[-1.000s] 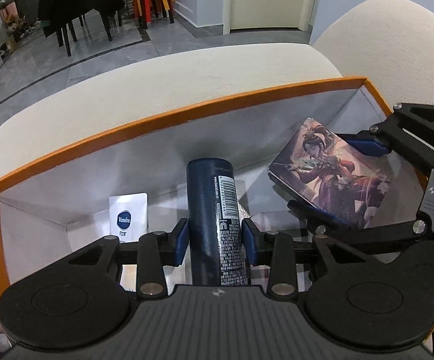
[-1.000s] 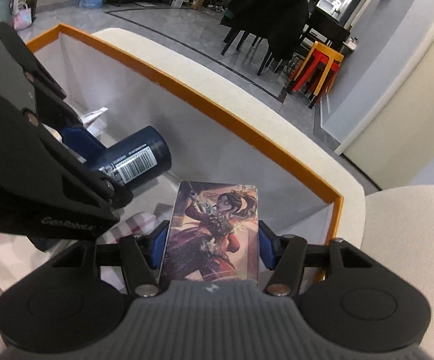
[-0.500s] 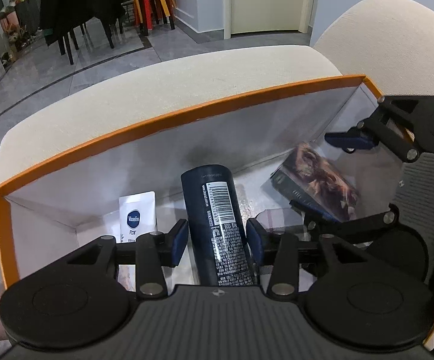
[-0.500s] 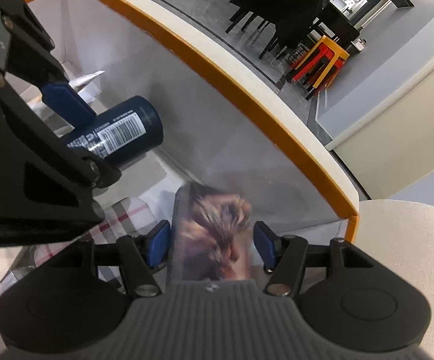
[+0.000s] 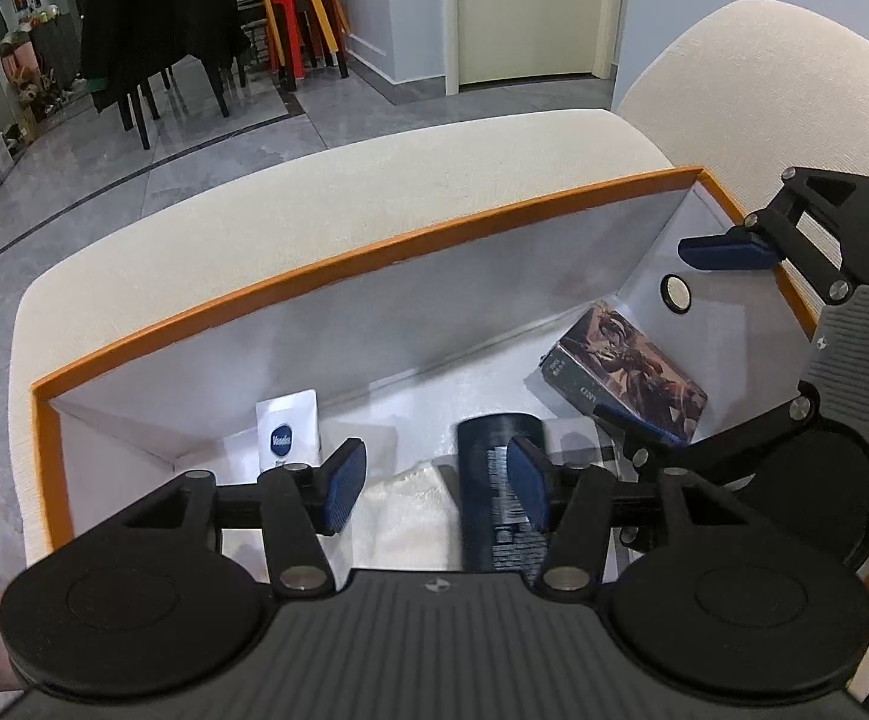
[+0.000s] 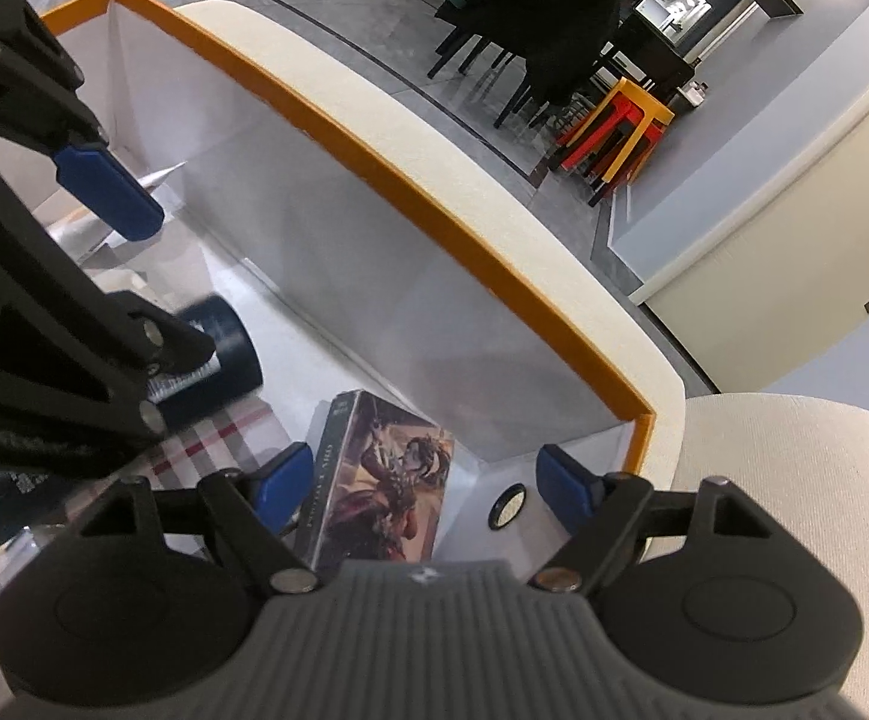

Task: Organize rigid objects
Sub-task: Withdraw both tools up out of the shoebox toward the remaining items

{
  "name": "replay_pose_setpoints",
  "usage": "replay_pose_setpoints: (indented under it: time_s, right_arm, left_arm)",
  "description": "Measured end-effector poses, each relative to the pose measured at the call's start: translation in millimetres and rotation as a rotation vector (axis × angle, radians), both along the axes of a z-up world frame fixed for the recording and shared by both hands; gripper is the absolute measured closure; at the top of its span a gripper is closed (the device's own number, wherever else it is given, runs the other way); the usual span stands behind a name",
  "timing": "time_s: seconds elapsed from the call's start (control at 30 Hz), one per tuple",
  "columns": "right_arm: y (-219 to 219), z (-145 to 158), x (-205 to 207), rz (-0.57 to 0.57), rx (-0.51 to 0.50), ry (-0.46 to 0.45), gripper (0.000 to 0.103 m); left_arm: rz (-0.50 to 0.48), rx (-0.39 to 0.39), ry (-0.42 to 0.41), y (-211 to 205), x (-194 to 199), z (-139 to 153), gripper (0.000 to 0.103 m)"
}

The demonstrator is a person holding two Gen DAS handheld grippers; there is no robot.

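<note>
Cream sofa cushion (image 5: pixel 326 228) runs along the back. Beyond it, grey tiled floor (image 5: pixel 134 168); a black-draped chair (image 5: pixel 152 42) stands far behind the cushion, red and yellow stools (image 5: pixel 302 24) stacked just right of that chair, pale door (image 5: pixel 524 6) further right.

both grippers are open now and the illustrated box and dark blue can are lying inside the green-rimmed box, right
Not quite: the rim is orange, not green. The right wrist view shows the orange-rimmed box holding the illustrated box and dark blue can, with the right gripper open above. The left wrist view shows the left gripper open too.
</note>
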State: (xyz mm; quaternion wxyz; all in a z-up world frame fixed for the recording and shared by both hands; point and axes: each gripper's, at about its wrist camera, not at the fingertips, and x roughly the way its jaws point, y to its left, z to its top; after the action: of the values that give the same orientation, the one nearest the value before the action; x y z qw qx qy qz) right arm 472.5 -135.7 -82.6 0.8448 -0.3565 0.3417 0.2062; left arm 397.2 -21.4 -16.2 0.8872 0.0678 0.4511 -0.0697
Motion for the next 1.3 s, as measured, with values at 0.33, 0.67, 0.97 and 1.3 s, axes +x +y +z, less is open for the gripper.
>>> replay_pose_setpoints:
  time_s: [0.33, 0.67, 0.97, 1.3]
  right_arm:
    - [2.8, 19.1, -17.2, 0.01, 0.001, -0.019, 0.023]
    - [1.9, 68.5, -61.6, 0.026, 0.063, -0.079, 0.023]
    - [-10.3, 114.8, -103.7, 0.027, 0.116, -0.135, 0.023]
    - [-44.8, 163.8, -140.5, -0.037, 0.281, -0.164, 0.023]
  left_arm:
    - [-0.008, 0.023, -0.037, 5.5, -23.9, 31.2, 0.04]
    - [-0.011, 0.04, -0.098, 8.0, -70.7, 77.1, 0.04]
    - [0.006, 0.029, -0.161, 17.5, -119.4, 110.1, 0.037]
    - [0.018, -0.023, -0.274, 22.3, -162.7, 144.7, 0.028]
